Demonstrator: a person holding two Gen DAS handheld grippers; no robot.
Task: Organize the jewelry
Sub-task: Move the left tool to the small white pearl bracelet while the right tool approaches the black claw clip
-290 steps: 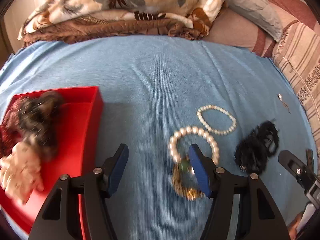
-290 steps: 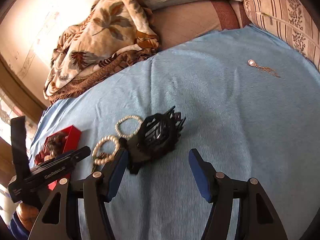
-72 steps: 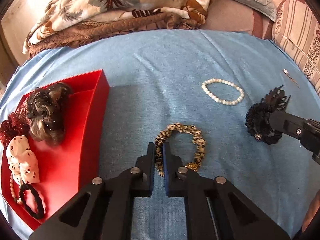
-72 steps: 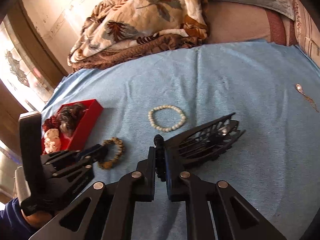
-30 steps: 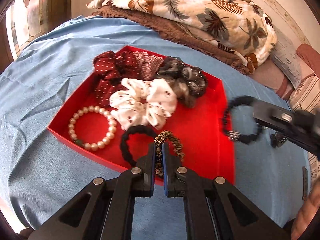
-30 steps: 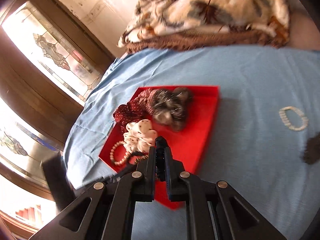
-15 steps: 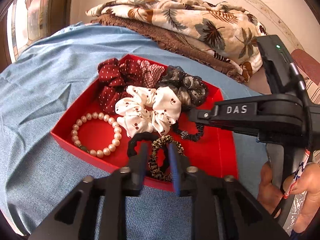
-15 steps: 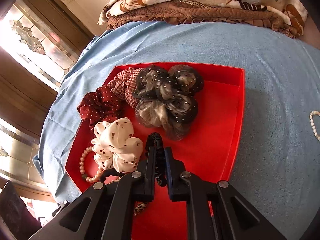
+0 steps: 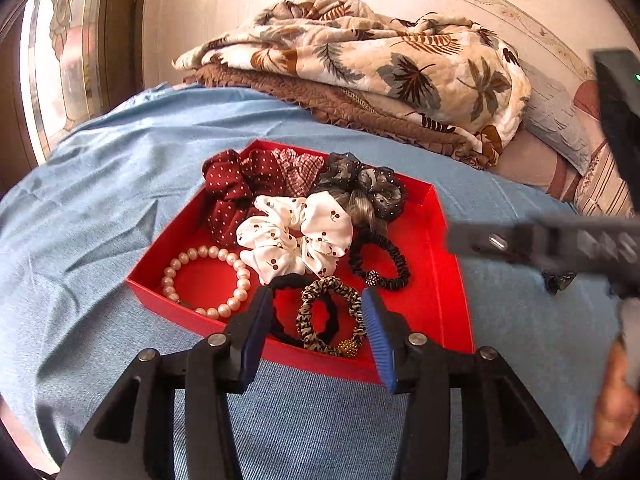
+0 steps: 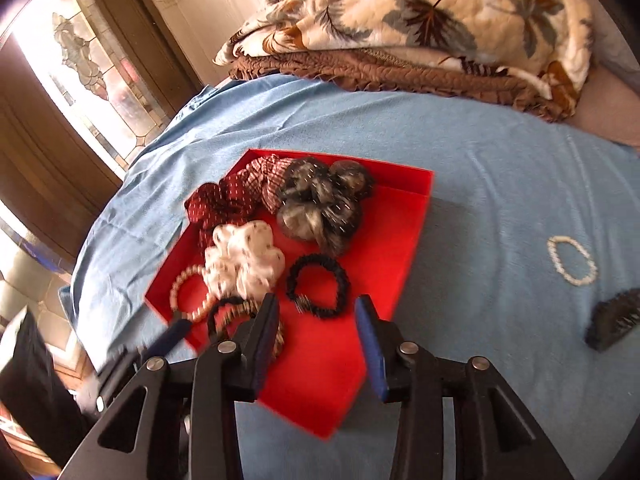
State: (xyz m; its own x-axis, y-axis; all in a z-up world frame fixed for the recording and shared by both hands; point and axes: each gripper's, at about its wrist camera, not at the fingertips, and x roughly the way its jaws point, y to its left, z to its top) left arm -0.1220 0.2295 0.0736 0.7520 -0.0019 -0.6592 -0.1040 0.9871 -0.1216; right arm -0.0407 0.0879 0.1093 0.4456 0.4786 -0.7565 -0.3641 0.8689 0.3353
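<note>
A red tray (image 9: 448, 280) (image 10: 412, 216) lies on the blue bedspread. It holds several scrunchies, a large pearl bracelet (image 9: 206, 280), a leopard-print bracelet (image 9: 330, 320) and a black beaded hair tie (image 9: 380, 260) (image 10: 318, 290). My left gripper (image 9: 318, 336) is open, its fingers either side of the leopard bracelet without holding it. My right gripper (image 10: 316, 334) is open and empty just above the tray, with the black hair tie lying beyond its tips. A small pearl bracelet (image 10: 572, 261) and a black claw clip (image 10: 612, 322) lie on the bedspread to the right.
Folded leaf-print and brown blankets (image 9: 360, 72) are stacked at the back of the bed. Pillows (image 9: 560, 136) lie at the right. A stained-glass window (image 10: 88, 64) and dark wood frame stand to the left. The right gripper's body (image 9: 560, 244) crosses the left view.
Both grippers have opened. The leopard bracelet and the black hair tie have dropped into the tray, and both grippers have pulled back slightly.
</note>
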